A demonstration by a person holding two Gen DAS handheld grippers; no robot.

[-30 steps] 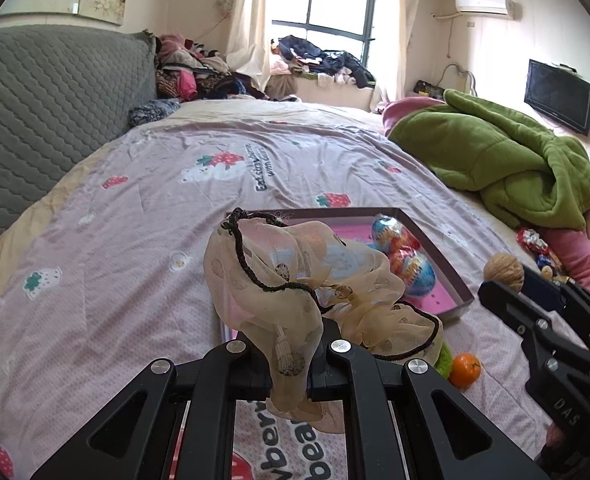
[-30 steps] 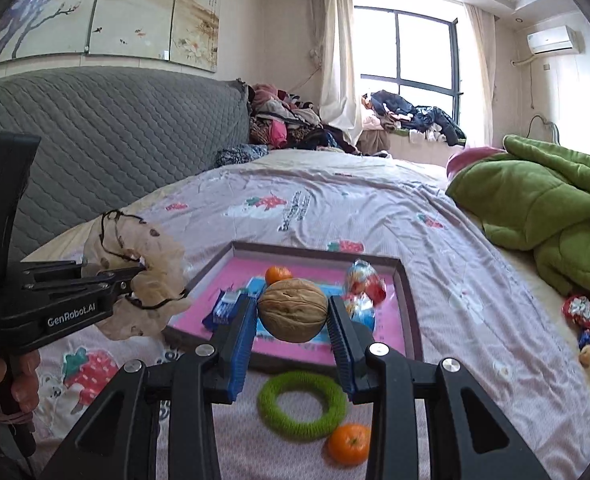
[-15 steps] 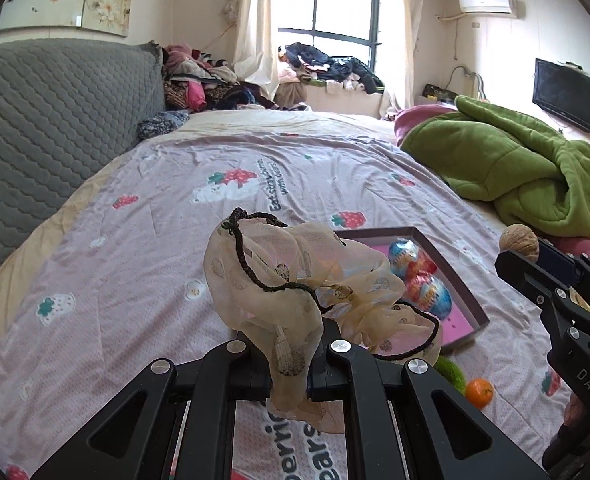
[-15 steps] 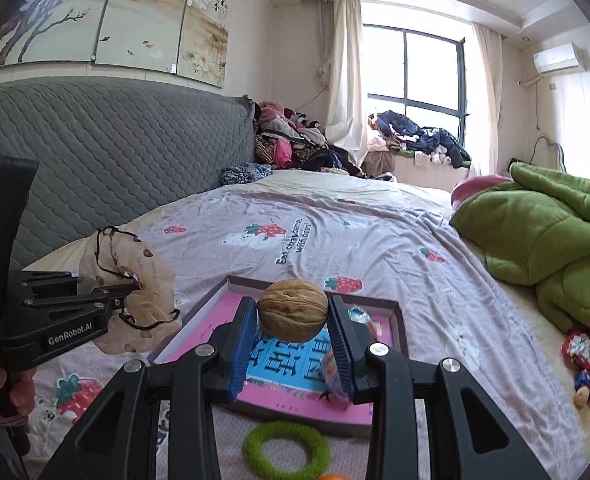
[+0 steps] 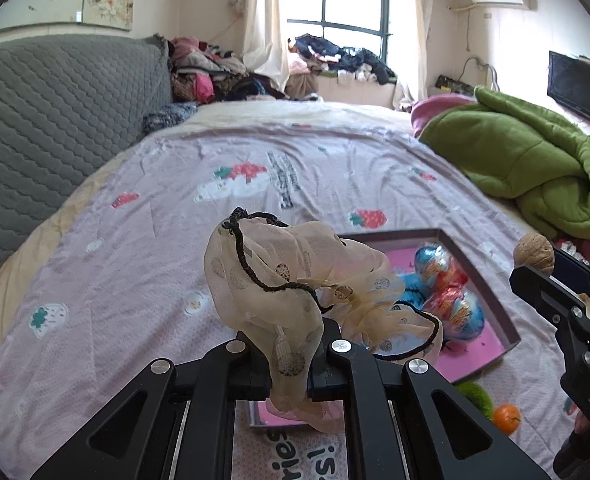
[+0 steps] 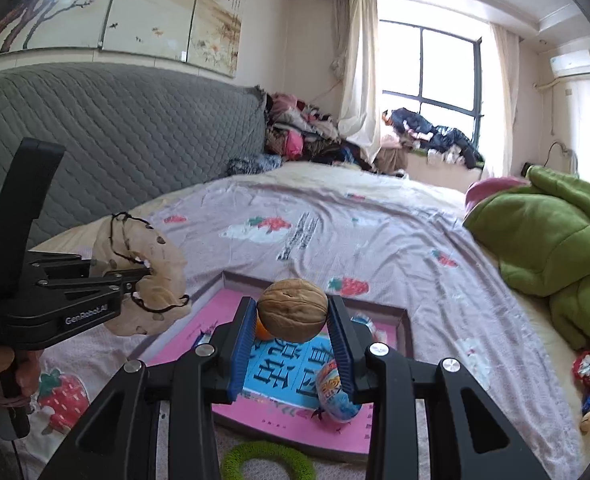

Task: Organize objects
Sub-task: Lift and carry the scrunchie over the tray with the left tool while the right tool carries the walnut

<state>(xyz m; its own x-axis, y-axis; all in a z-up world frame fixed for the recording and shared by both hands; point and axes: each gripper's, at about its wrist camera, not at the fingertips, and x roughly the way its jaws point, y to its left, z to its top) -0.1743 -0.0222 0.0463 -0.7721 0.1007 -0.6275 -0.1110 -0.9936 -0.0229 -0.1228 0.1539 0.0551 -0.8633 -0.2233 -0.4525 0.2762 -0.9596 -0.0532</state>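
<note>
Both pairs of tongs have risen since a second ago, so the shallow pink-lined tray with a dark rim (image 6: 406, 322) now sits lower and further off in each view, and the green ring and small orange that lay in front of it have slid toward the bottom edge.

The left tongs (image 5: 291, 364) are clamped on a sheer beige spotted scarf edged with black braided cord (image 5: 279, 280), which bunches up above the fingertips and hangs over the near left part of the tray. The right tongs (image 6: 293, 316) pinch a brown wrinkled walnut (image 6: 293, 310) between blue ribbed pads (image 6: 242, 344), held in the air above the tray.

Inside the tray lie shiny foil-wrapped eggs in blue and red (image 5: 451, 300), a blue printed card (image 6: 291, 372) and, partly hidden behind the right tongs, an orange fruit.

On the lilac strawberry-print bedspread (image 5: 143, 264) just in front of the tray rest a fuzzy green ring (image 6: 267, 462) and a small orange mandarin (image 5: 506, 419). A rumpled green fleece blanket (image 5: 535, 168) lies well apart on the right.
</note>
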